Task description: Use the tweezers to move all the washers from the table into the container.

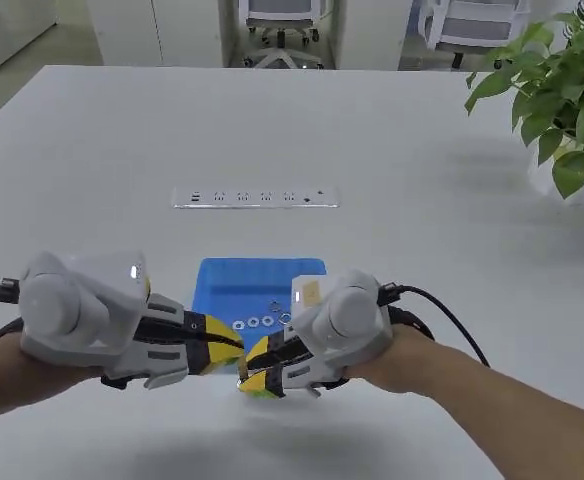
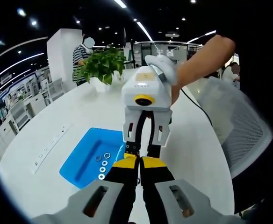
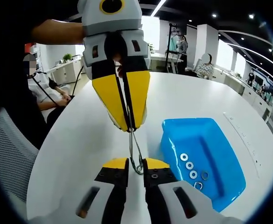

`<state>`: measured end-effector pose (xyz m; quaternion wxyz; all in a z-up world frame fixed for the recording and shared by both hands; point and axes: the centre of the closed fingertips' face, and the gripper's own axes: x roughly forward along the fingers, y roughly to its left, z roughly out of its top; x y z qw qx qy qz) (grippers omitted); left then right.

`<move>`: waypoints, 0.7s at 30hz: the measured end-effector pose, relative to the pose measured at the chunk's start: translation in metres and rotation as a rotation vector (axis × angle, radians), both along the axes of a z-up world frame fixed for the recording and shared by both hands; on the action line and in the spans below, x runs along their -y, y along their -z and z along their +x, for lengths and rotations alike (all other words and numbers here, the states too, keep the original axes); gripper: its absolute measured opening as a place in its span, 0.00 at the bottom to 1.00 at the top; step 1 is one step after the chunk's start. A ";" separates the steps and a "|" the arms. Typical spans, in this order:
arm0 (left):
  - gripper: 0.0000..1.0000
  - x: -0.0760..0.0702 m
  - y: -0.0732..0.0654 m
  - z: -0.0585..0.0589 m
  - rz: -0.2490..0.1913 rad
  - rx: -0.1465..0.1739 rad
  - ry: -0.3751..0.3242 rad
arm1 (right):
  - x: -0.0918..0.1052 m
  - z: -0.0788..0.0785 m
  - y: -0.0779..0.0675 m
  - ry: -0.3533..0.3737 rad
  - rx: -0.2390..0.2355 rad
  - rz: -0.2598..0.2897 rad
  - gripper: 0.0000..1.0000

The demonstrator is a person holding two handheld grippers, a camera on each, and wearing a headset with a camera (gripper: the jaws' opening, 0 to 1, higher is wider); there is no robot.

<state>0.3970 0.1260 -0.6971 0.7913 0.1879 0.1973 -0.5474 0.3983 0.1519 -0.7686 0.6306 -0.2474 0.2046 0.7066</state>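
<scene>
Tweezers [image 3: 134, 148] axis runs L gripper [image 3: 128, 127] to R gripper [image 3: 135, 165], both clamped.

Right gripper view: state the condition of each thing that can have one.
Left hand-held gripper: shut on the tweezers.
Right hand-held gripper: shut on the tweezers.
Tweezers: held at both ends, off the table.
Washers: lying flat inside the container.
Container: open-topped, resting on the table.

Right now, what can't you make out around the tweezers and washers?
- Tweezers: right gripper view, upper end buried in shut jaws of the left tool.
- Right tool: jaws flank the tweezers' lower end; contact unclear.
- Washers: head view, right tool covers part of the blue tray; count uncertain.
</scene>
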 end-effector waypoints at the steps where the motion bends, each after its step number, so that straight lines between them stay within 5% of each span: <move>1: 0.05 0.000 0.000 0.000 0.001 0.000 0.000 | -0.001 -0.001 0.000 -0.003 0.001 0.001 0.13; 21: 0.06 -0.001 0.001 0.003 0.001 -0.002 0.001 | -0.001 0.001 0.002 -0.016 0.030 0.001 0.07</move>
